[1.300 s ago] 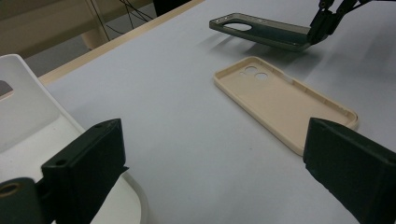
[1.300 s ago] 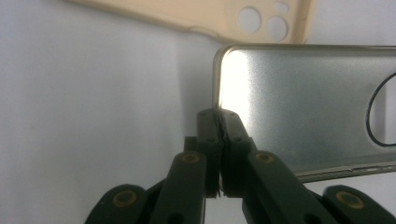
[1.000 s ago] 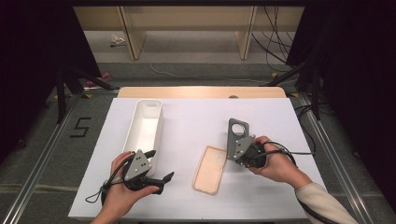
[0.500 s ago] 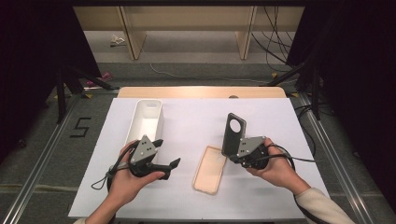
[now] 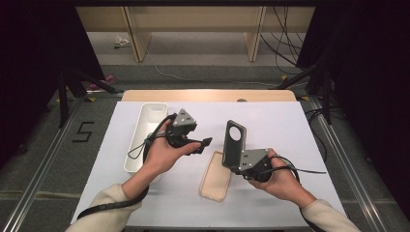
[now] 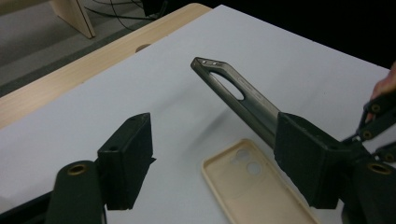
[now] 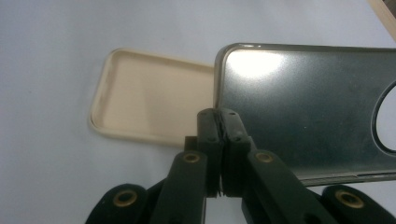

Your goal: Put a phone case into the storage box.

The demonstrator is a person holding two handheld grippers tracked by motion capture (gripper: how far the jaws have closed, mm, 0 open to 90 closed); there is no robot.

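Grey phone case [image 5: 234, 143] stood clamped upright in the right gripper [image 5: 240, 162]; beside it, the left gripper [image 5: 200, 145], jaws apart and just closing, held nothing above a beige case [image 5: 216, 176].

Tabletop [image 5: 290, 125]: white sheet over pale wood
Floor [image 5: 203, 77]: grey, loose cables [image 5: 285, 48]
Surroundings: dark curtains [image 5: 34, 72]

The left gripper [image 5: 205, 143] is rising off the surface [image 5: 290, 125] and travelling toward the dark phone case [image 5: 234, 143], its jaws closing with nothing between them. That case is tipping more upright beside the beige case [image 5: 216, 182].
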